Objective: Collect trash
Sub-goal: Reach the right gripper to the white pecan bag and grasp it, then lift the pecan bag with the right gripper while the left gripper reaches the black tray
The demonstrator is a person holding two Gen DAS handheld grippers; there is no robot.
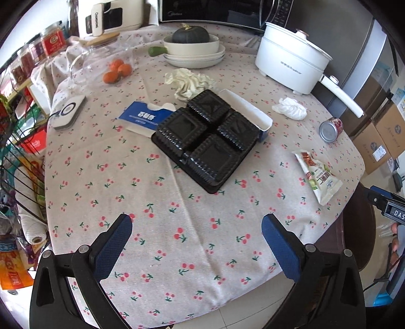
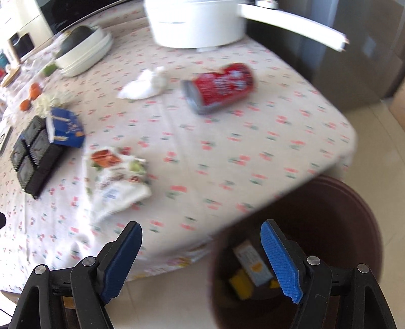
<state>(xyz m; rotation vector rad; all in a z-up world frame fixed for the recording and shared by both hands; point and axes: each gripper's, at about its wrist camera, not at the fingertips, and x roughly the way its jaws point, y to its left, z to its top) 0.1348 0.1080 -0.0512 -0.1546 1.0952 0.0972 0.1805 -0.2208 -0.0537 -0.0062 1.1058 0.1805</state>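
Note:
Trash lies on the cherry-print tablecloth (image 1: 177, 227): a black plastic tray (image 1: 205, 138), a torn blue box (image 1: 145, 119), a crumpled white tissue (image 1: 289, 108), a red can (image 1: 330, 129) on its side, a snack wrapper (image 1: 317, 176) and crumpled cream paper (image 1: 188, 82). My left gripper (image 1: 197, 225) is open and empty over the table's near part. My right gripper (image 2: 201, 236) is open and empty over the table edge, beside a dark brown bin (image 2: 329, 215) that holds a few packets (image 2: 249, 260). The can (image 2: 220, 86), the wrapper (image 2: 116, 177) and the tissue (image 2: 144, 84) show blurred in the right wrist view.
A white electric pot (image 1: 291, 58), stacked bowls with a squash (image 1: 193, 45), tangerines (image 1: 117, 70), a microwave (image 1: 215, 10) and a white device (image 1: 68, 111) stand at the back. A wire rack (image 1: 17, 151) stands to the left. Cardboard boxes (image 1: 377, 136) sit to the right.

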